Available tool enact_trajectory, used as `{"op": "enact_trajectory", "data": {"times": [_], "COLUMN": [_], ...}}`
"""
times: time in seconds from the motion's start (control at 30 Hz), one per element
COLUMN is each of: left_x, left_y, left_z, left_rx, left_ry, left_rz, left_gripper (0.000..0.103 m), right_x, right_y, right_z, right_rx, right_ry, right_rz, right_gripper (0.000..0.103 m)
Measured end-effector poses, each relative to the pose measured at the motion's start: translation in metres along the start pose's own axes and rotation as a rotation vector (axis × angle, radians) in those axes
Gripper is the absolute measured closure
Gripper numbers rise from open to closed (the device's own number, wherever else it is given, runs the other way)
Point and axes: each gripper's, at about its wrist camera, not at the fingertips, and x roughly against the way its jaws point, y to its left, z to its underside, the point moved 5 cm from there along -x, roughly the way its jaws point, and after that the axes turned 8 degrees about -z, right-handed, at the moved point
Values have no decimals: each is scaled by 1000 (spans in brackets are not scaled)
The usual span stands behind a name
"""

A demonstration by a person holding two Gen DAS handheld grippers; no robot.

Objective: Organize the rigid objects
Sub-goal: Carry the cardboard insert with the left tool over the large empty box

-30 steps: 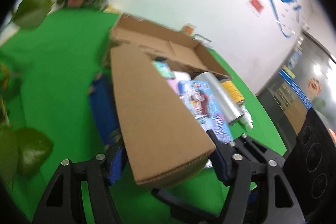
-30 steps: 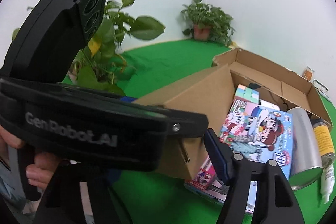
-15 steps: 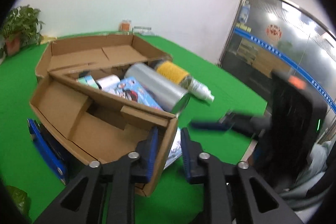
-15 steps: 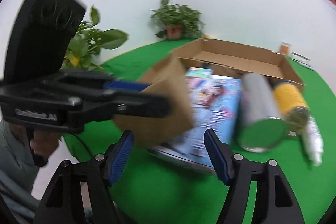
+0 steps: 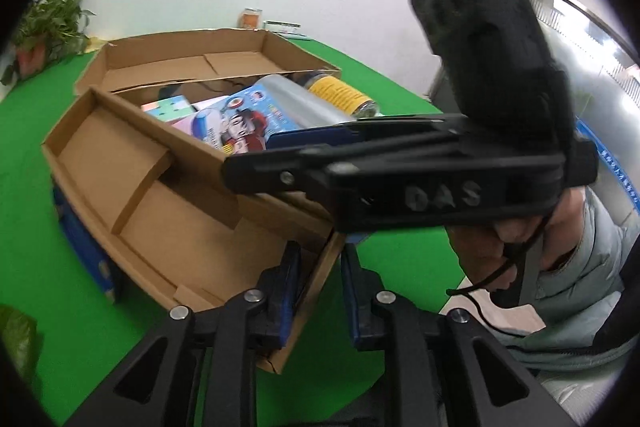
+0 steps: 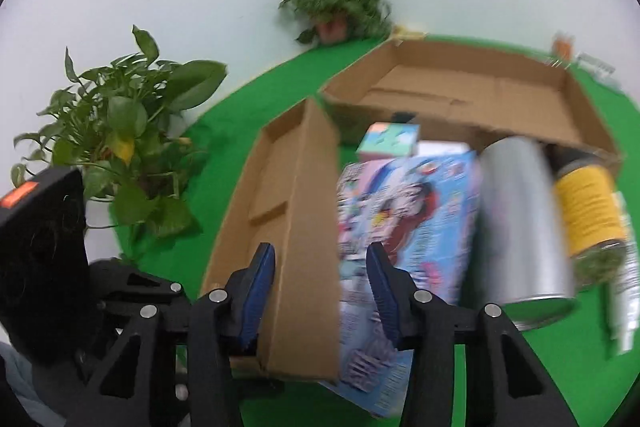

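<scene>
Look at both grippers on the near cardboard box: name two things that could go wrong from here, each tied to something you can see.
1. The left gripper pinches only one thin corner wall of the cardboard box; lifting there could bend or tear it.
2. The right gripper is closing over the box's long wall; the cartoon-printed box sits right against that wall, so a pad might snag it.

A picture box [image 6: 404, 227] lies between cardboard tray [image 6: 280, 211] and metal cylinder [image 6: 520, 223]
</scene>
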Motion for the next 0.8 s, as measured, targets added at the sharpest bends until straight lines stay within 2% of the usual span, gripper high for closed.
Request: {"op": "enact_trajectory", "data": {"times": [0.1,0.13,0.2,0.27,0.3,0.37,0.43,0.47,0.53,0.6,0.67,0.73,0.8], "left_x": [14,19,33,44,47,45,43,42,44,54,57,53,44], "left_y": [11,18,37,56,63,65,57,55,60,66,70,79,84], "left_z": [10,13,20,25,28,27,24,20,21,24,31,42,50], "left_rx": [72,123,274,419,465,465,406,395,432,482,475,489,531], "left_ry": [-7,-12,-46,-91,-108,-91,-71,-59,-54,-88,-97,-59,-13], "left_rz": [17,33,102,167,171,122,16,-13,-25,-20,-115,-187,-173], "left_gripper": [79,71,63,47,46,46,46,46,46,46,46,46,46], "right_x": [-5,-8,-10,-7,-7,-11,-13,-14,-14,-12,-11,-12,-16], "right_y": [8,17,24,24,27,37,43,48,51,51,49,47,48], "right_z": [-2,6,10,16,19,22,23,26,28,29,29,29,32], "right_rx": [40,63,72,51,45,64,84,95,99,88,71,66,54], "right_ry": [15,2,-2,-5,-6,-9,1,10,15,13,15,19,40], "right_rz": [20,38,50,50,45,45,59,73,78,89,91,92,86], "right_gripper": [72,73,74,74,74,74,74,74,74,74,74,74,74]}}
